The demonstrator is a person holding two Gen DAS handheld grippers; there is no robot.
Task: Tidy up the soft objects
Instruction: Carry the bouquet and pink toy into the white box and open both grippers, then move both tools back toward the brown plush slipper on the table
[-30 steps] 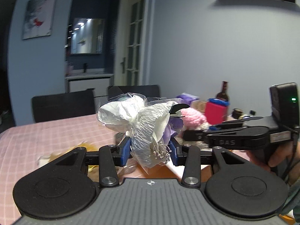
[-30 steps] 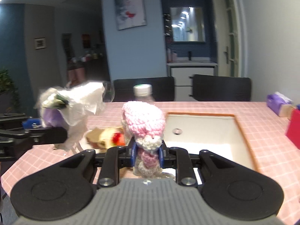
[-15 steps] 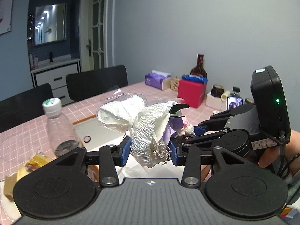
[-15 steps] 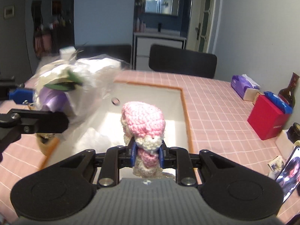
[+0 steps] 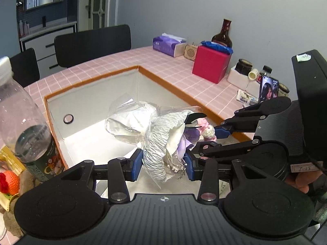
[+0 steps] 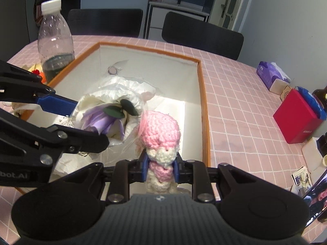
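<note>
Count: 2 soft items in hand, 1 wrapped bouquet (image 5: 161,134) + 1 pink/cream crochet toy (image 6: 160,136); 1 white box (image 5: 90,100) w/ orange rim; 1 plastic bottle (image 6: 55,42); 2 black chairs; 1 red box (image 5: 210,63); 1 tissue box (image 6: 271,75).
L gripper (image 5: 163,164): jaws partway closed, blue pads pinching bouquet's paper wrap at stem end; bouquet held over box interior.
R gripper (image 6: 160,167): jaws narrow, clamped on toy's lower body; toy upright, over box near its right wall.
Items: bouquet wrap & toy head just beside each other, touching or not, can't tell.
L view only: phone w/ lit screen, jars, brown bottle behind red box; orange crochet piece (image 5: 9,183) at bottle's base.
R view only: purple flower + dark leaves inside wrap.
</note>
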